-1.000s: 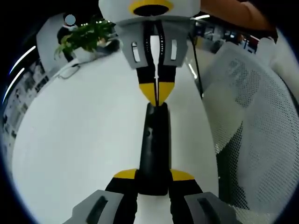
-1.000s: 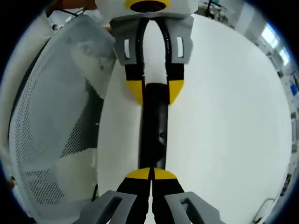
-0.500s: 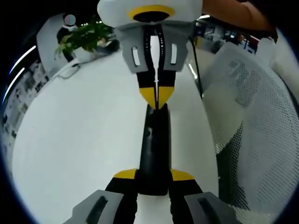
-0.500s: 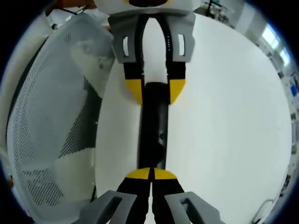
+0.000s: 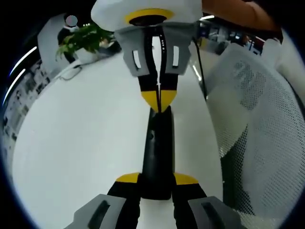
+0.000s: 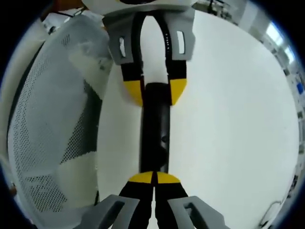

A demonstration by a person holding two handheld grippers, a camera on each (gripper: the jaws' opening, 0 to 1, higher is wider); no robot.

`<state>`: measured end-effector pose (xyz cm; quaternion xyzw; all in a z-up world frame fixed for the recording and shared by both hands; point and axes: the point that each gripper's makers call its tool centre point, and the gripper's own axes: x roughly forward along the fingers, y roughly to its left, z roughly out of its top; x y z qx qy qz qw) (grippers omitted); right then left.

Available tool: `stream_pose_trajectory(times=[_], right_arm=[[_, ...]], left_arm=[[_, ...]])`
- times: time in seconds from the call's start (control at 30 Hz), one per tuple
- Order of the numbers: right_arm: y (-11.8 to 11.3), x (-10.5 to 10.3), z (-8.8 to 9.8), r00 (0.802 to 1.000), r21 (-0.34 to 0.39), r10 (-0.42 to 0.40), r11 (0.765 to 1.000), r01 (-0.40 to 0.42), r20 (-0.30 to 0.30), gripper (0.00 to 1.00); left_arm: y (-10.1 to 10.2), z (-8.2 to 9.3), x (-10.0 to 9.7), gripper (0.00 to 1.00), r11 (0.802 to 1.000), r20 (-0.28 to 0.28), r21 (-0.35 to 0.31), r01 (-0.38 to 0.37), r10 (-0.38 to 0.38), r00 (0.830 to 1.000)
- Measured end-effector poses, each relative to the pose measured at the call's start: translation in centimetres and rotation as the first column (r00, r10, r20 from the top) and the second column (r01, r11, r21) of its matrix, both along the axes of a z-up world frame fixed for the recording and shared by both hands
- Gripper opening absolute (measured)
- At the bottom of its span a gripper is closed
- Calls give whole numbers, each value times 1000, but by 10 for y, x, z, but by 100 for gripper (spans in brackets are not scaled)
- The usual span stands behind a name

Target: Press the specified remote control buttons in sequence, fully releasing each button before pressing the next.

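Black remote control [image 5: 157, 152] lies lengthwise on the white worktop [image 5: 81, 138], caught between both grippers. Left gripper [image 5: 156, 180] has its yellow-tipped fingers [image 5: 127, 178] clamped on either side of the remote's near end in the left gripper view. Right gripper [image 5: 158, 98] comes in from the top of that view, its fingers pinched together, tips touching the remote's far end. In the right gripper view the right gripper [image 6: 154, 178] shows its fingers closed tip to tip, resting on the remote control [image 6: 156, 131]; the left gripper [image 6: 155, 90] grips the opposite end. White mesh chair [image 6: 47, 124] stands just beside the worktop [image 6: 228, 119]. Green plant [image 5: 88, 38] sits far back on the worktop.
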<state>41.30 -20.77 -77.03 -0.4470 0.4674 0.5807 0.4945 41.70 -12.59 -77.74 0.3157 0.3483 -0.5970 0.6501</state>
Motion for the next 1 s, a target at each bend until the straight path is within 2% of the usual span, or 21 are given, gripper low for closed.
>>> stream_pose_trajectory(times=[0.13,0.57,1.0], right_arm=[[0,0,0,1000,0,5,1000,-5,14,0],[-2,2,1,1000,13,6,1000,-6,6,0],[-6,6,25,1000,20,-9,1000,8,24,0]], left_arm=[[0,0,0,24,1000,1,1,0,0,1000],[0,0,0,24,1000,-1,1,1,-1,1000],[-1,0,-2,24,1000,-1,-3,0,0,1000]])
